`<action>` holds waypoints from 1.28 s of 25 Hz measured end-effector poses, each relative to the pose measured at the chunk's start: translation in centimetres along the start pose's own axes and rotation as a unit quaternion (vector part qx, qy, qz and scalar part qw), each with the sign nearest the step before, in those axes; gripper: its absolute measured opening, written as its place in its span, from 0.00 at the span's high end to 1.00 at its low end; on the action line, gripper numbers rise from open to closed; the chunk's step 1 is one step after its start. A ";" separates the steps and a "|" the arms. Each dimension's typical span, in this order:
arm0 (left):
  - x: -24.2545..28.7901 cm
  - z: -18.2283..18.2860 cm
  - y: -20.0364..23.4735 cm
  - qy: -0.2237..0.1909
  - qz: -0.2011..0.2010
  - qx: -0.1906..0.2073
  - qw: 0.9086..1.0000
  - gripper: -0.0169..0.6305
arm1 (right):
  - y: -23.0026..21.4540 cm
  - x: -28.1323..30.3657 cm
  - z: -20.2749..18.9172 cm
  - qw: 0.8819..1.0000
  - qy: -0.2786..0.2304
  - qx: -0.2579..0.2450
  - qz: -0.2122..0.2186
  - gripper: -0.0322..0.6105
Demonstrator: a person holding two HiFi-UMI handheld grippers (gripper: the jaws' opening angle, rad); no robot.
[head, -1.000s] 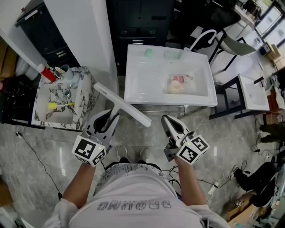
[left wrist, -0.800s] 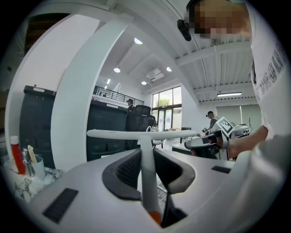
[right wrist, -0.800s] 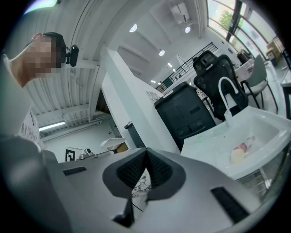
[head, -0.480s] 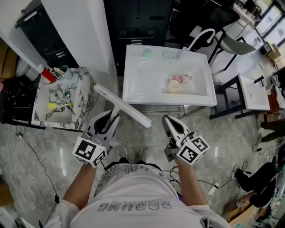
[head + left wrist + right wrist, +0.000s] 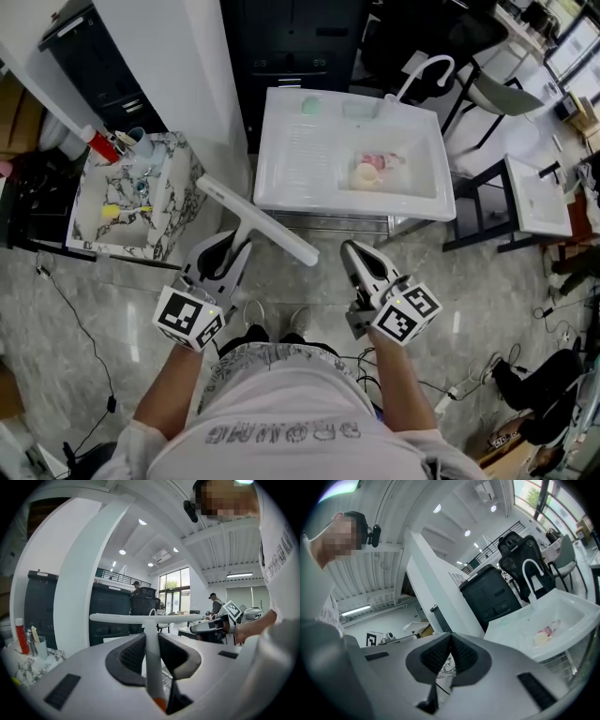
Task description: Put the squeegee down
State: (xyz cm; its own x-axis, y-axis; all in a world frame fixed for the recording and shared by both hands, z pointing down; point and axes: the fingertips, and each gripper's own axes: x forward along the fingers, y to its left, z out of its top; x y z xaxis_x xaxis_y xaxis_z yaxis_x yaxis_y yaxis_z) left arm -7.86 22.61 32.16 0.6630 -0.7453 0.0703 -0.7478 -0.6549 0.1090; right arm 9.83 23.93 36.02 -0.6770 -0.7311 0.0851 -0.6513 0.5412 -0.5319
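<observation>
Between the jaws of the left gripper [image 5: 225, 264] [image 5: 151, 644] stands the handle of the white plastic T-shaped squeegee [image 5: 258, 221] [image 5: 149, 618]. Both pads press on the handle, so this gripper is clenched on it. The squeegee is carried in the air above the grey polished stone floor [image 5: 487, 309], blade outward and roughly level. In the head view the blade lies just off the front left corner of the white rectangular sink [image 5: 300, 159], not touching it.

Right gripper [image 5: 359, 258] [image 5: 450, 651]: jaws closed together, nothing between them. It hovers level over the floor, before the sink's front edge.

The sink basin holds pink and cream items [image 5: 372, 171]. A marble-patterned basin unit [image 5: 173, 220] stands left of the sink and carries a red-capped bottle [image 5: 98, 143]. A white pillar [image 5: 178, 56] and black cabinets [image 5: 300, 42] stand behind.
</observation>
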 end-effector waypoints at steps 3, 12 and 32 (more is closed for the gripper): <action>0.1 0.0 -0.9 0.002 0.008 -0.001 1.000 0.82 | -0.2 -0.8 0.0 1.000 0.003 -0.001 0.005 0.94; 0.5 -0.6 -3.4 0.002 0.019 -0.001 1.000 0.82 | -1.3 -2.6 -0.2 1.000 0.012 -0.002 0.019 0.94; 2.5 -0.1 -3.4 -0.001 0.029 0.007 1.000 0.82 | -3.6 -2.5 0.8 1.000 0.009 -0.002 0.025 0.94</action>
State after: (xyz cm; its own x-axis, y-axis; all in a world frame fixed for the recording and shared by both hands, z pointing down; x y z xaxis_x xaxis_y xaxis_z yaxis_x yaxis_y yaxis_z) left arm -3.64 22.97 32.06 0.6188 -0.7820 0.0746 -0.7851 -0.6125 0.0918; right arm 14.13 23.43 37.10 -0.7142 -0.6960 0.0741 -0.6184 0.5778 -0.5327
